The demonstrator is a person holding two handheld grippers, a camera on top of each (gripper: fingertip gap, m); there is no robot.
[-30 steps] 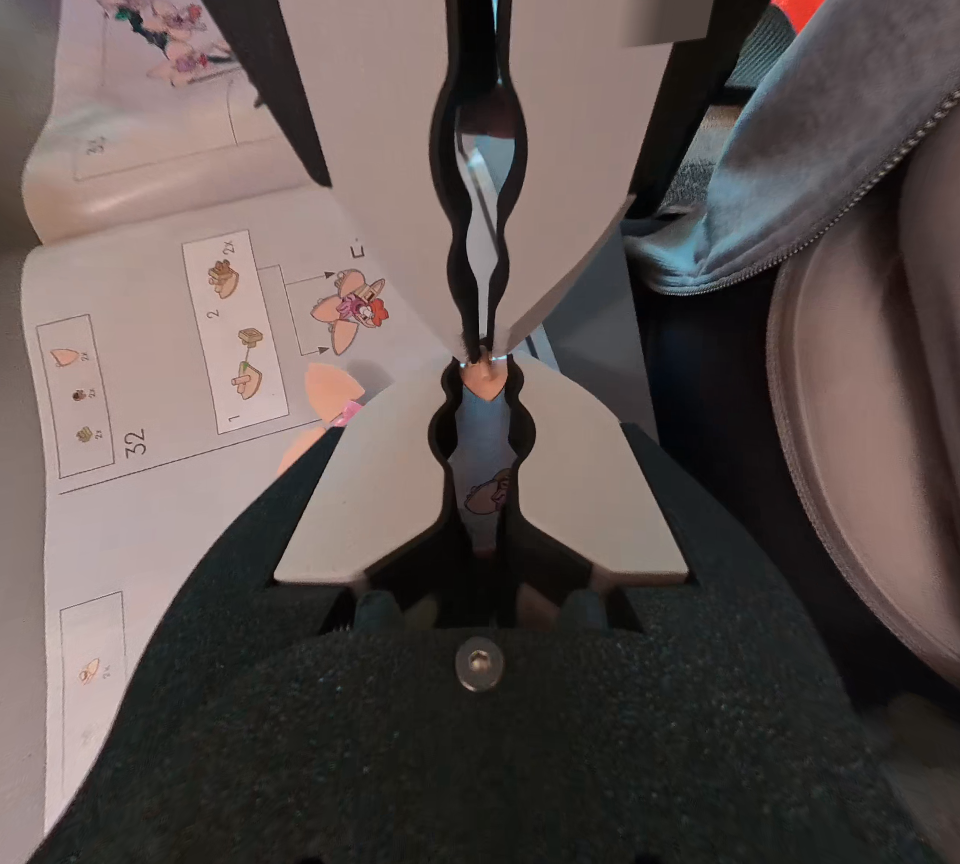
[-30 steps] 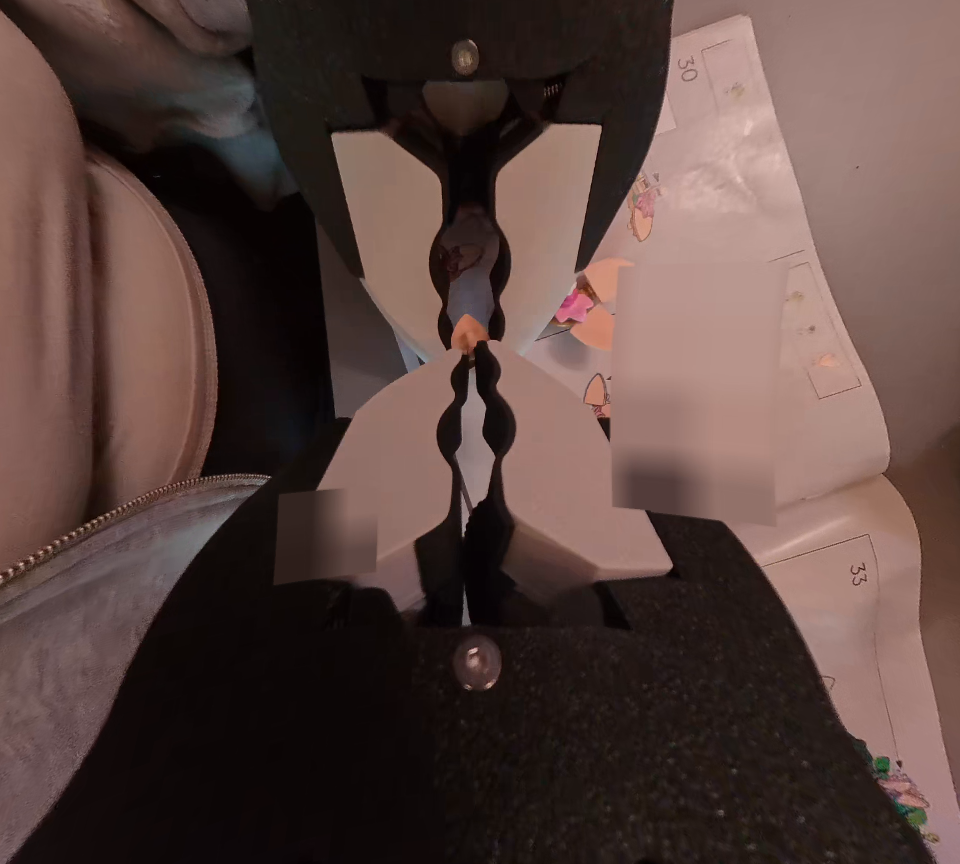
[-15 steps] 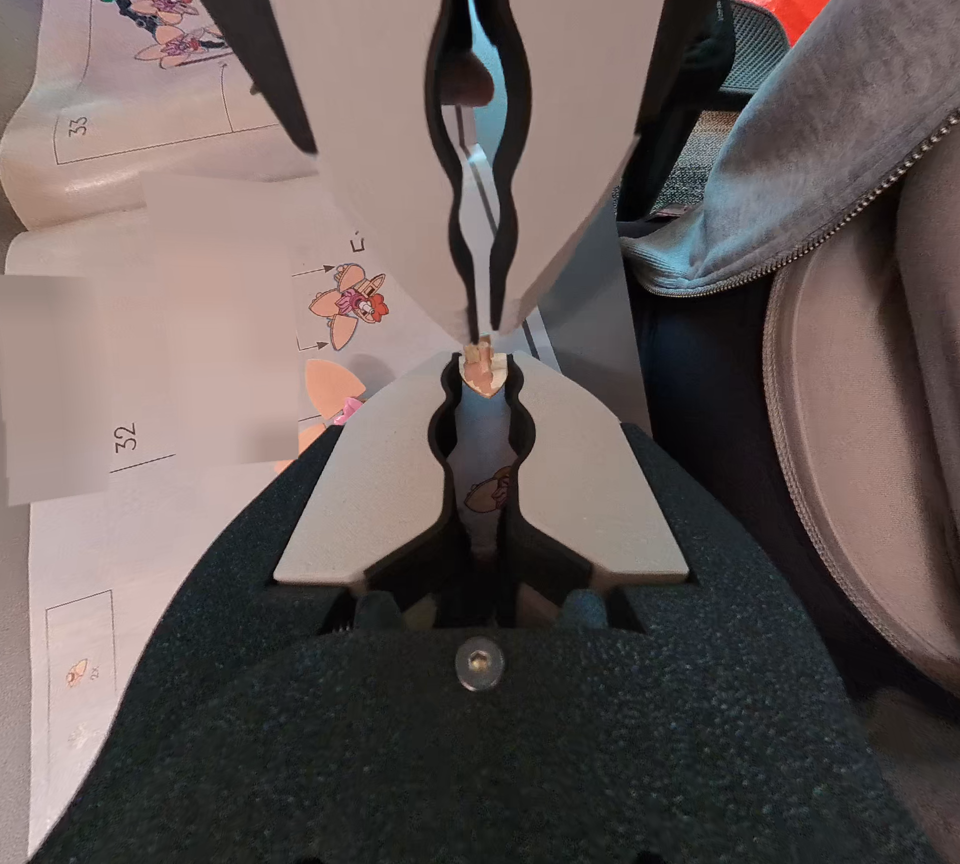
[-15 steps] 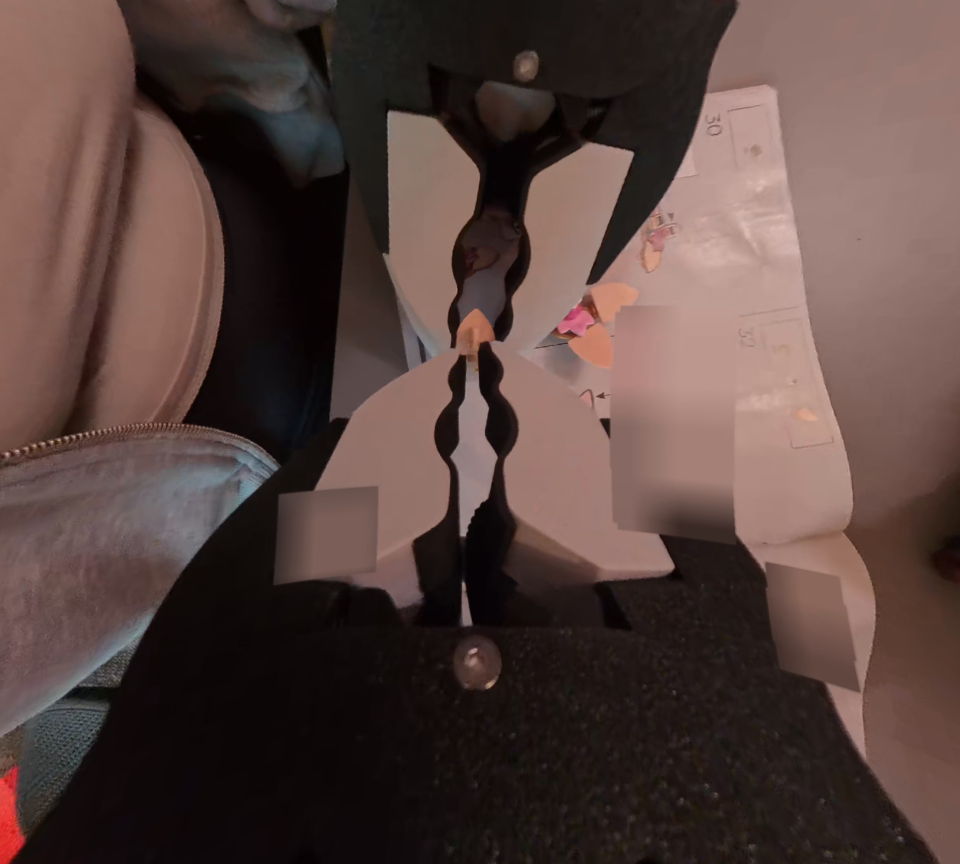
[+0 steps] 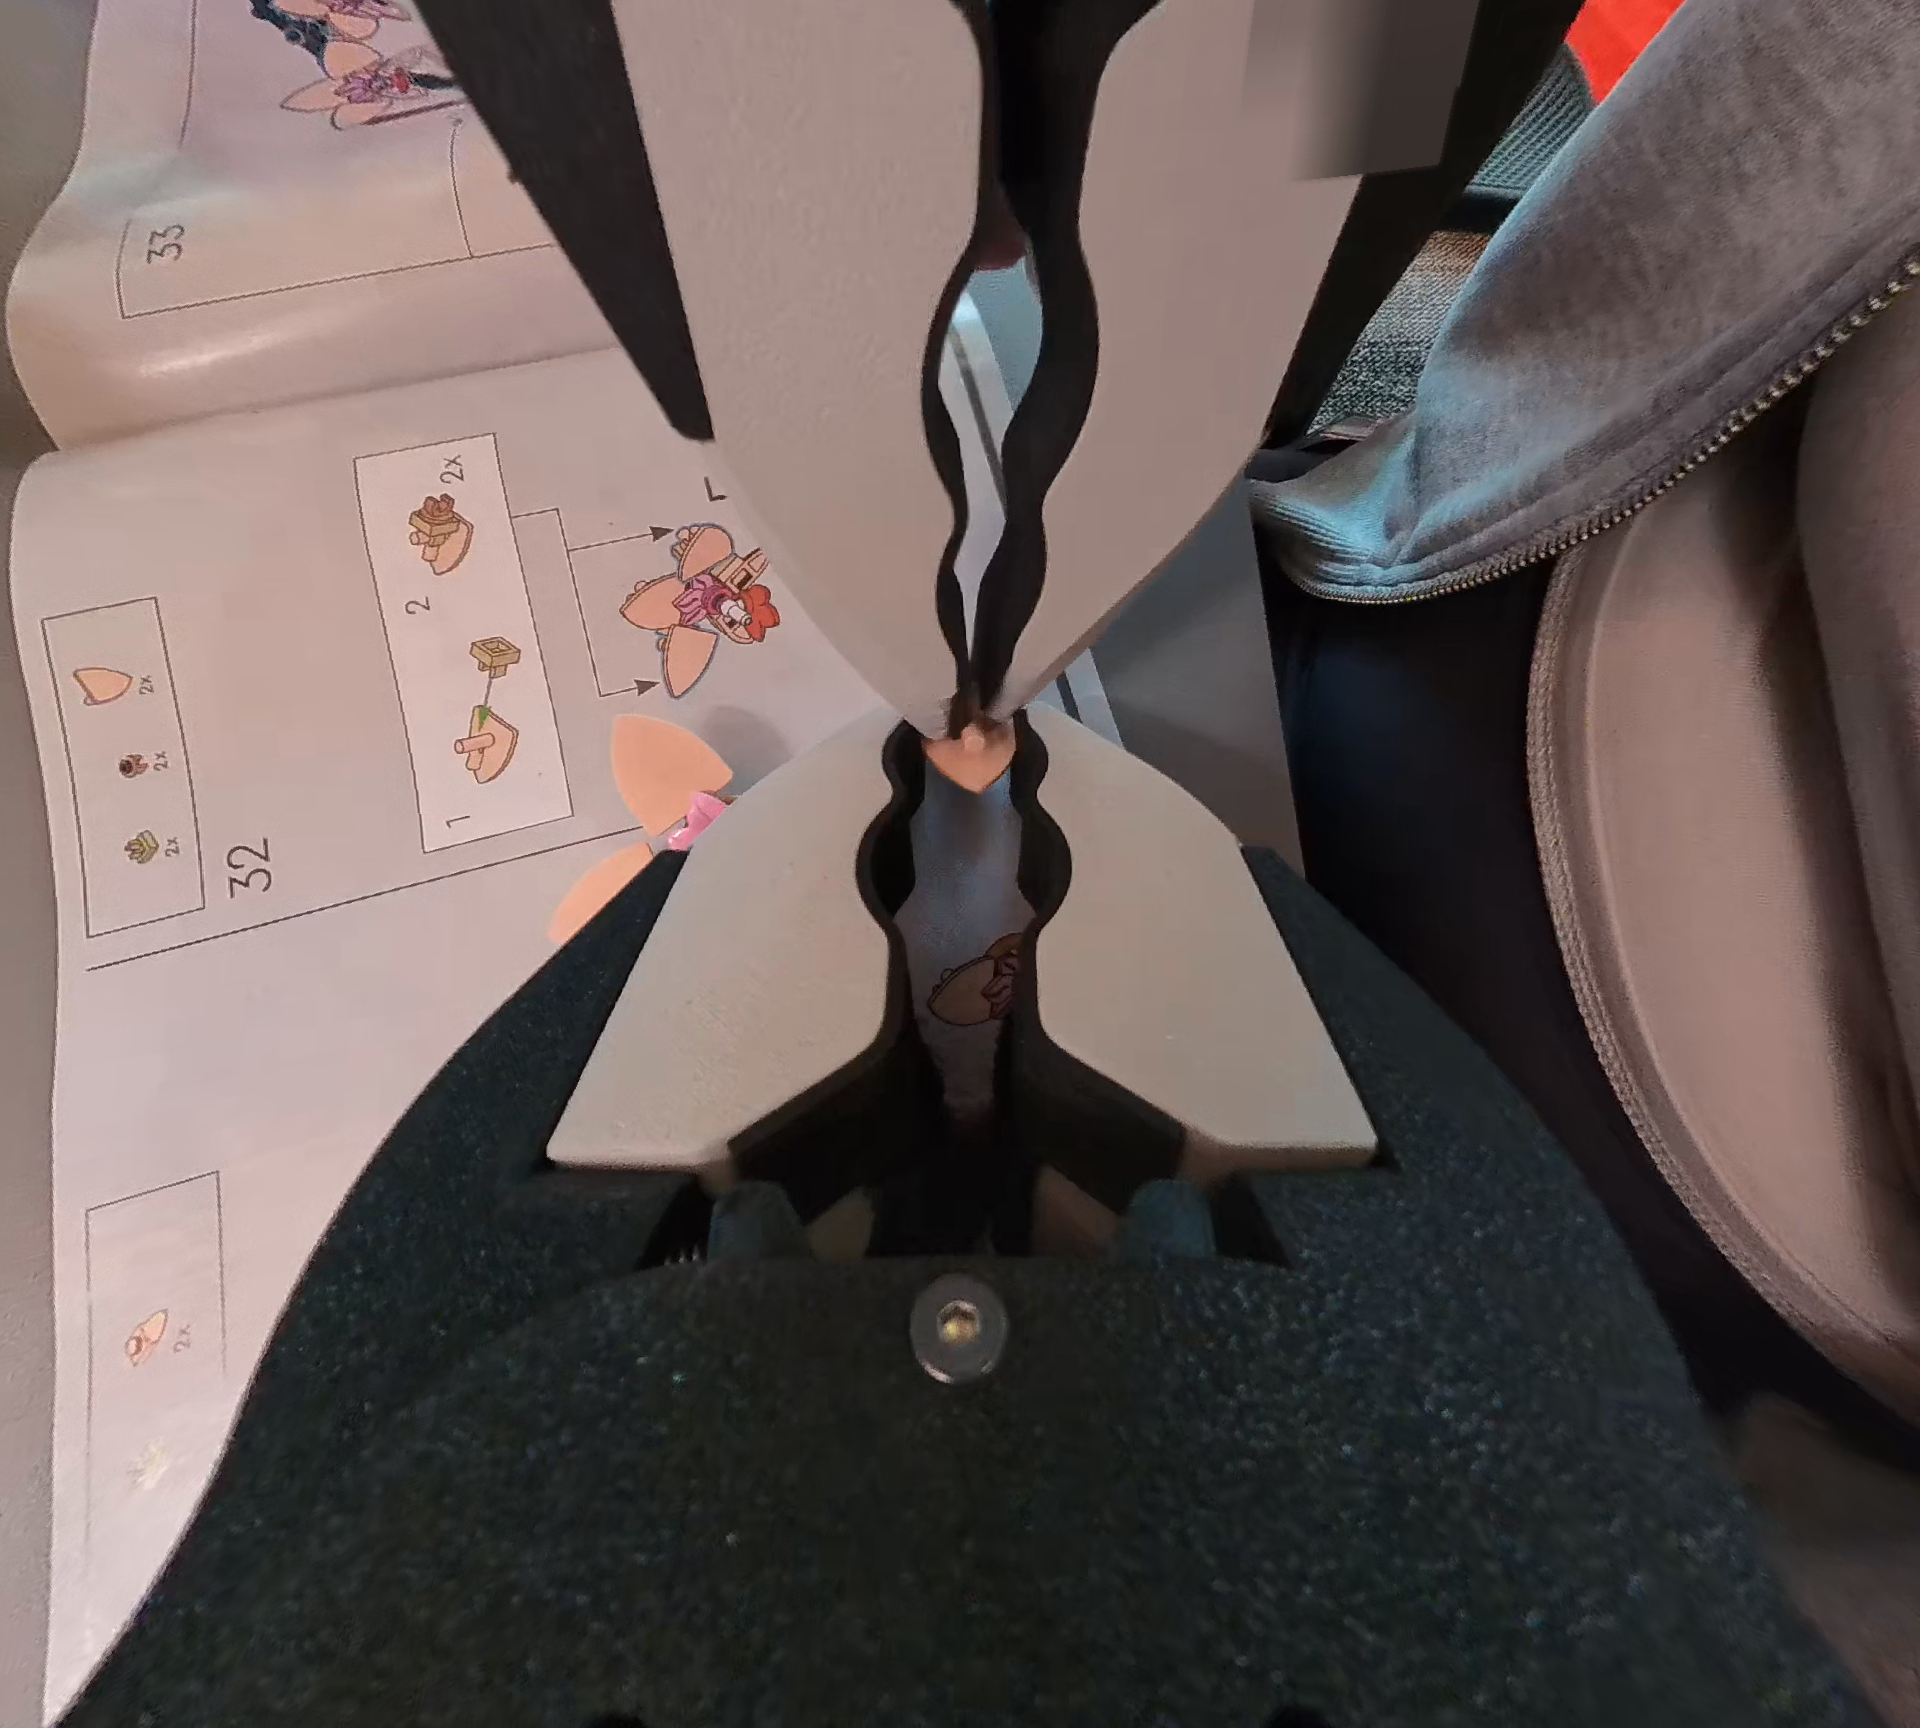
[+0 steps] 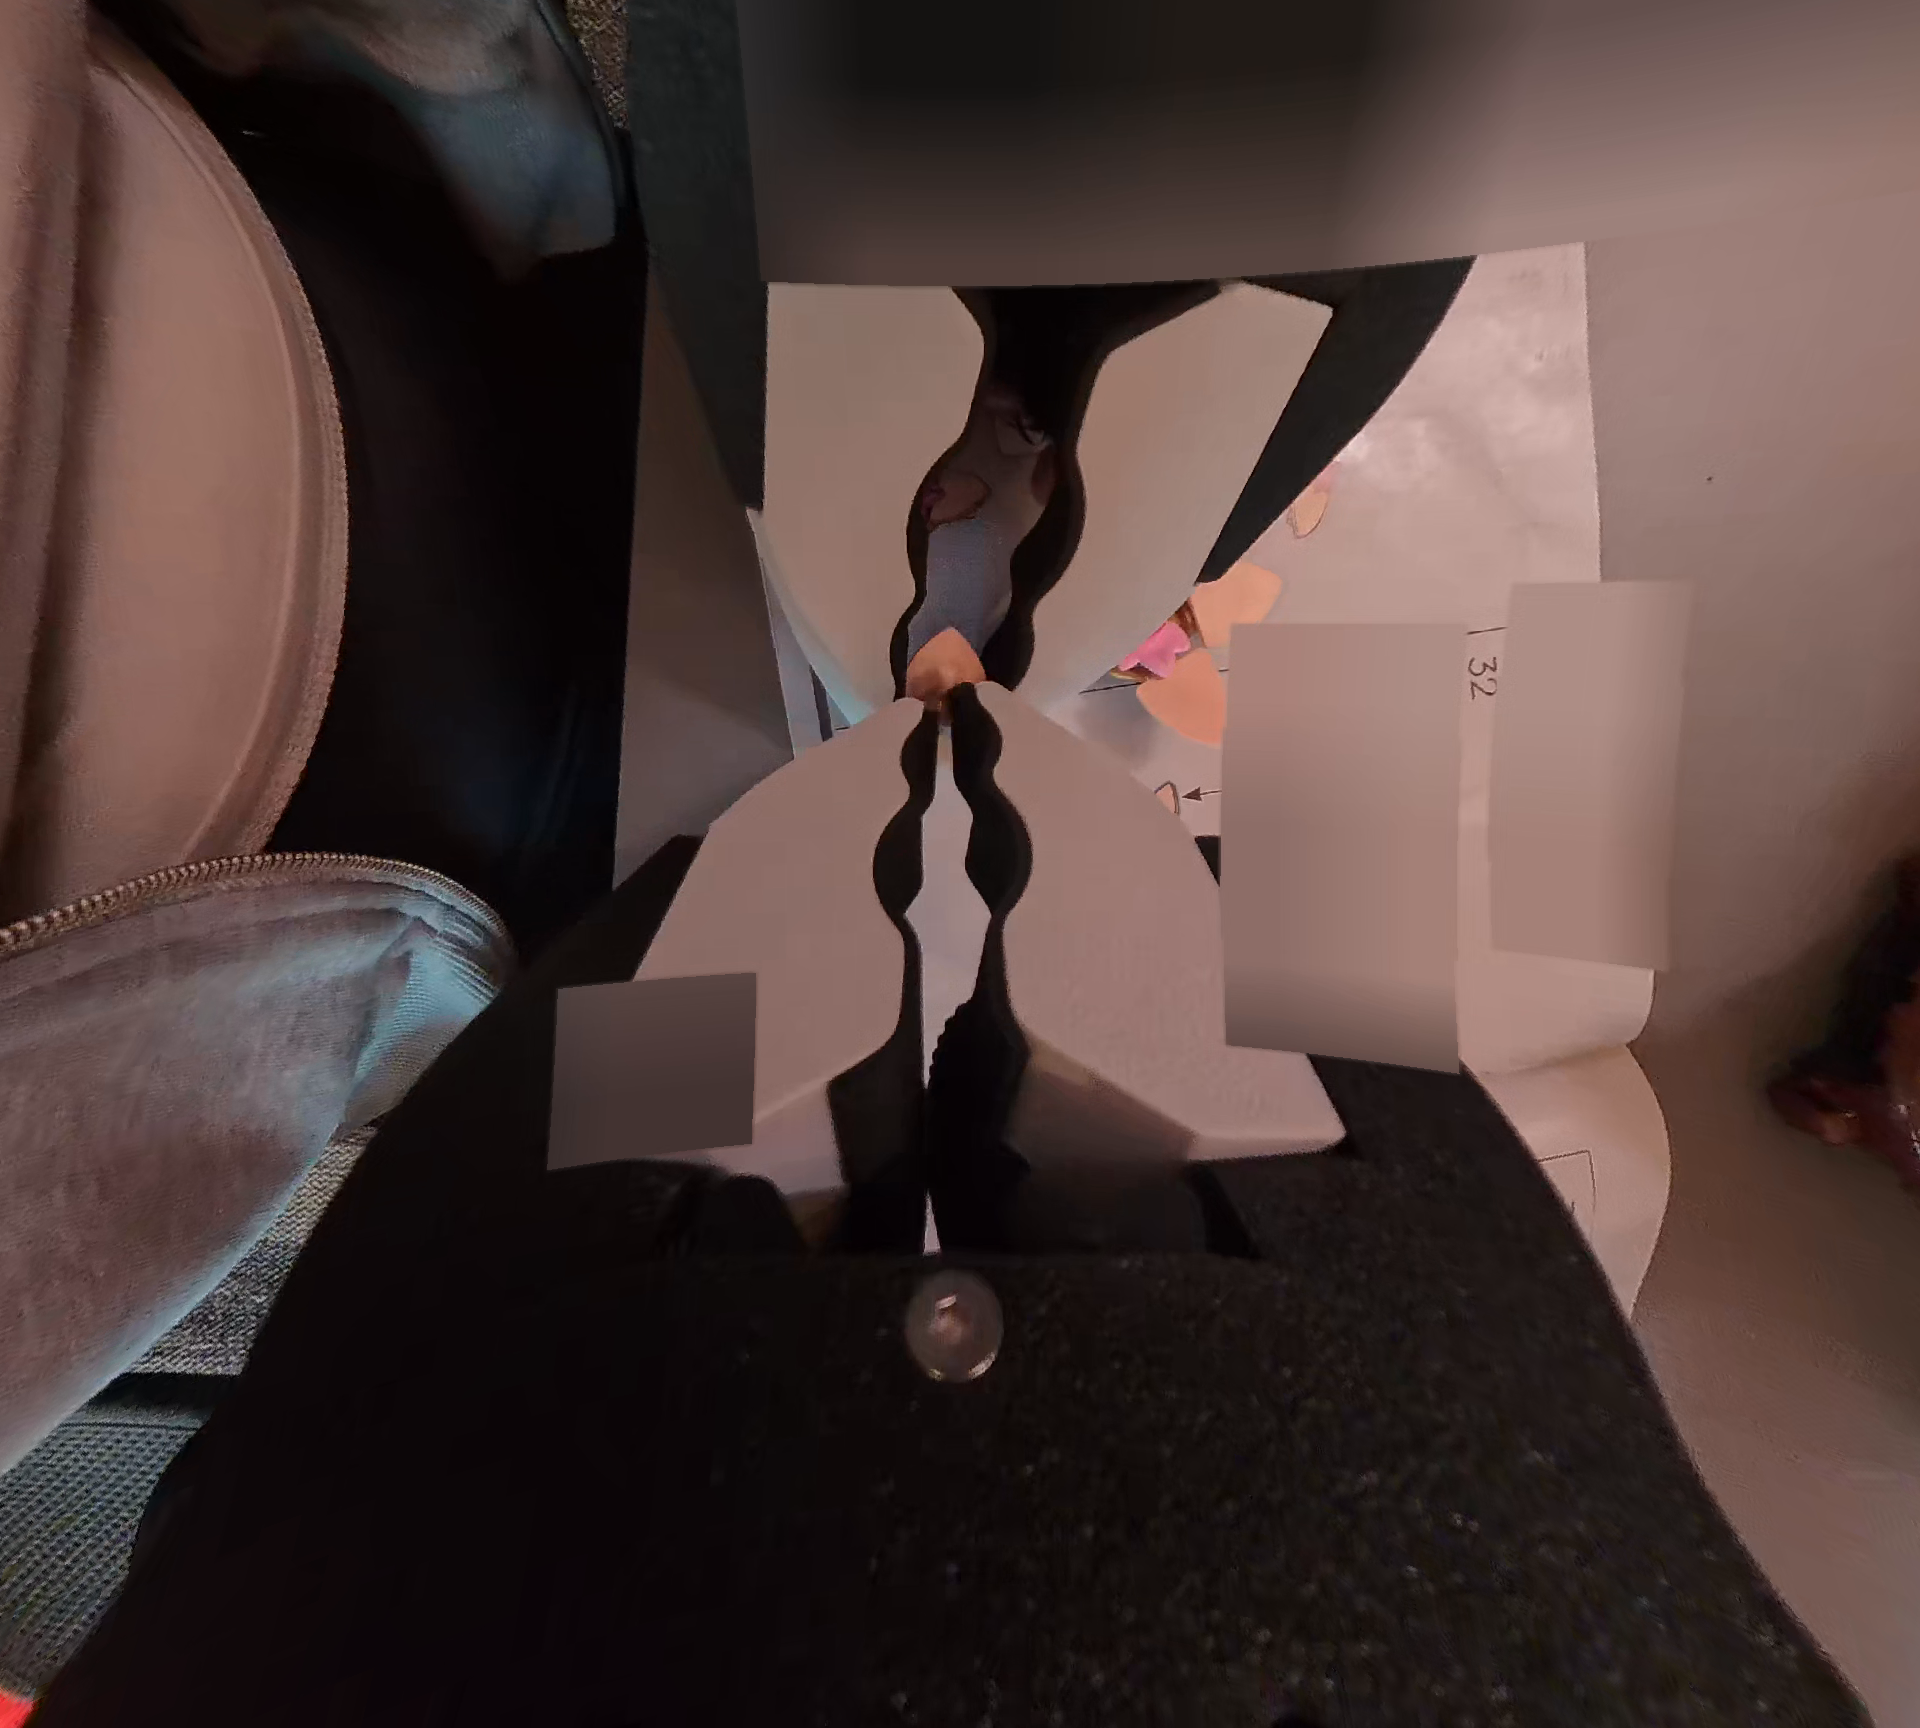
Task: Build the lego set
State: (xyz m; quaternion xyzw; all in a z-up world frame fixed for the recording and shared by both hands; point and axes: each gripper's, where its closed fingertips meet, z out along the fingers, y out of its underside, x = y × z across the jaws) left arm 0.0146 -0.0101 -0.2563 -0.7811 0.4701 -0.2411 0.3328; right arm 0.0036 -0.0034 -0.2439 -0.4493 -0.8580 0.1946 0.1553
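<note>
- The left gripper (image 5: 971,748) has its fingers nearly closed on a small peach petal (image 5: 968,759), gripped at the very tips. The pointed end of the petal turns back toward the left camera.
- The right gripper (image 6: 943,704) comes from the opposite side, tip to tip with the left one. Its fingers are pressed almost together on something tiny; I cannot tell what the piece is.
- The two pairs of tips touch at the petal, and both grippers lie along one line, so I judge that the joining push must go straight along this line.
- Below them the open booklet (image 5: 312,743) lies on the surface, and a partly built flower (image 5: 665,774) rests on the page, just to the left of the left fingers.
</note>
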